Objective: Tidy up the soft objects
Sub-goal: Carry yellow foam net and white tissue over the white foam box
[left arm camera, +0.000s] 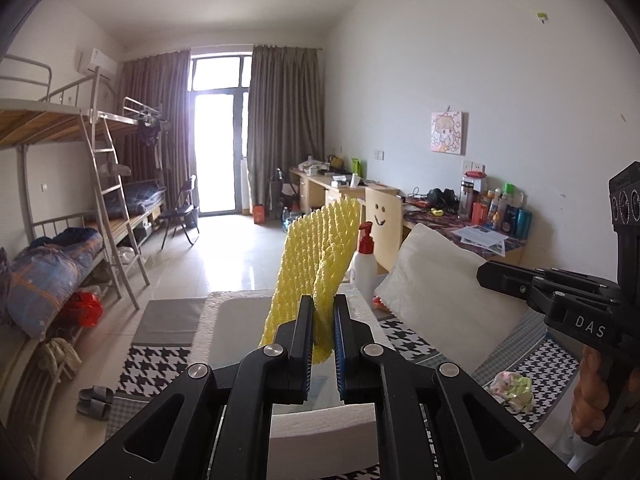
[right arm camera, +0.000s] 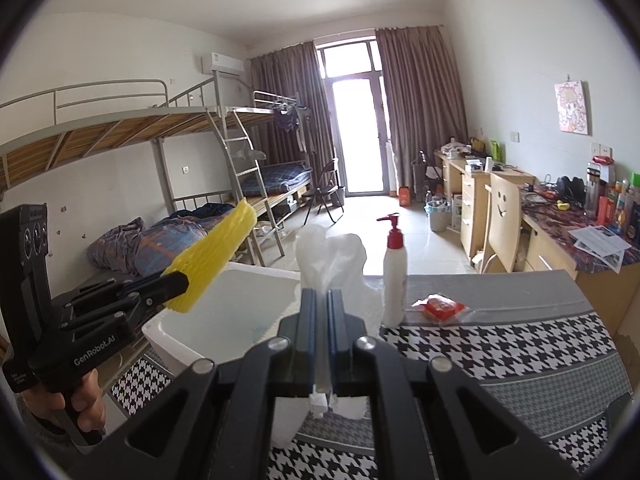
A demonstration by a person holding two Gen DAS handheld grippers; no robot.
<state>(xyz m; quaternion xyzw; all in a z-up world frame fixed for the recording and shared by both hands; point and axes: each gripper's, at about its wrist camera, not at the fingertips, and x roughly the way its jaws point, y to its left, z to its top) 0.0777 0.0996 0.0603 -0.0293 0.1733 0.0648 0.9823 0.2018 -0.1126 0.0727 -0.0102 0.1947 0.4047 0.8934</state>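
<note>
My left gripper [left arm camera: 323,312] is shut on a yellow foam fruit net [left arm camera: 316,256] and holds it upright above a white foam box [left arm camera: 208,316]. The net also shows in the right wrist view [right arm camera: 214,254], over the box [right arm camera: 276,280], held by the left gripper [right arm camera: 182,280]. My right gripper [right arm camera: 322,300] is shut on a thin white foam sheet [right arm camera: 332,256] that stands up from its jaws. In the left wrist view this sheet [left arm camera: 440,292] hangs from the right gripper [left arm camera: 486,274] to the right of the box.
A white pump bottle with red cap [right arm camera: 394,276] and a red packet [right arm camera: 440,306] stand on the houndstooth tablecloth [right arm camera: 500,356]. A crumpled pastel wad [left arm camera: 514,390] lies on the cloth at right. Bunk beds stand left, desks and a chair right.
</note>
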